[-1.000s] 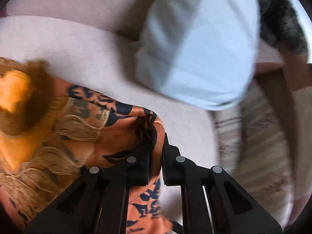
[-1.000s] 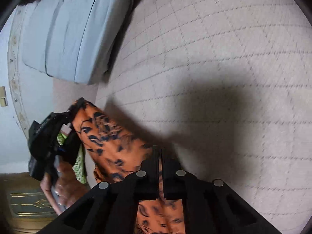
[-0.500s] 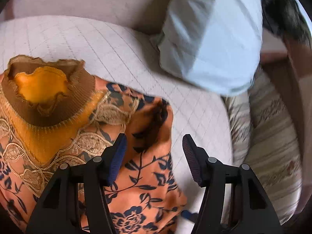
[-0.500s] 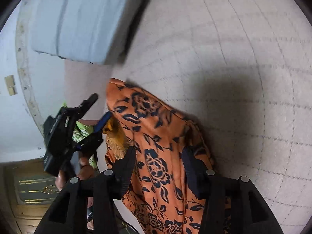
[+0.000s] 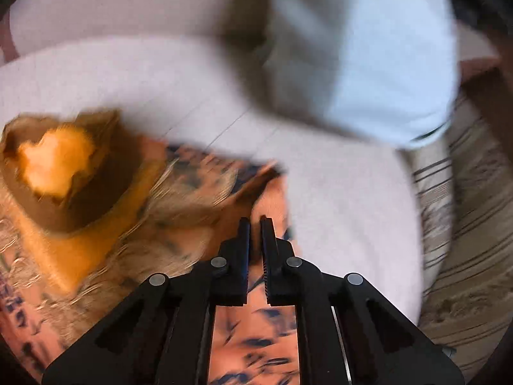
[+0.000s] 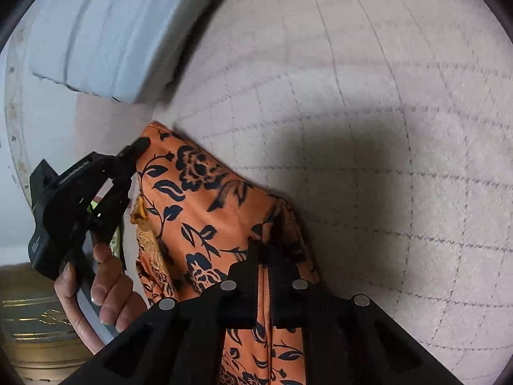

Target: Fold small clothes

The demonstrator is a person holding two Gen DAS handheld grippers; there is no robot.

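Note:
An orange garment with a dark floral print (image 5: 256,337) lies on the quilted cushion, its brown neckline with yellow lining (image 5: 64,173) at the left. My left gripper (image 5: 255,221) points steeply down at the garment's right edge, its jaws closing onto a raised fold of the fabric. In the right wrist view the same garment (image 6: 198,199) runs from the middle down to the bottom. My right gripper (image 6: 264,252) has its jaws closing on a bunched fold near the right edge. The left gripper (image 6: 141,144), held by a hand (image 6: 105,282), pinches the garment's far corner.
A light blue pillow (image 5: 368,64) (image 6: 105,32) lies beyond the garment. The pale quilted cushion (image 6: 384,192) stretches to the right. A striped beige fabric (image 5: 465,224) borders the cushion on the right in the left wrist view.
Both grippers, shut on the lifted garment a second ago, opened over it as it lay flat, then closed again on folds at its edges.

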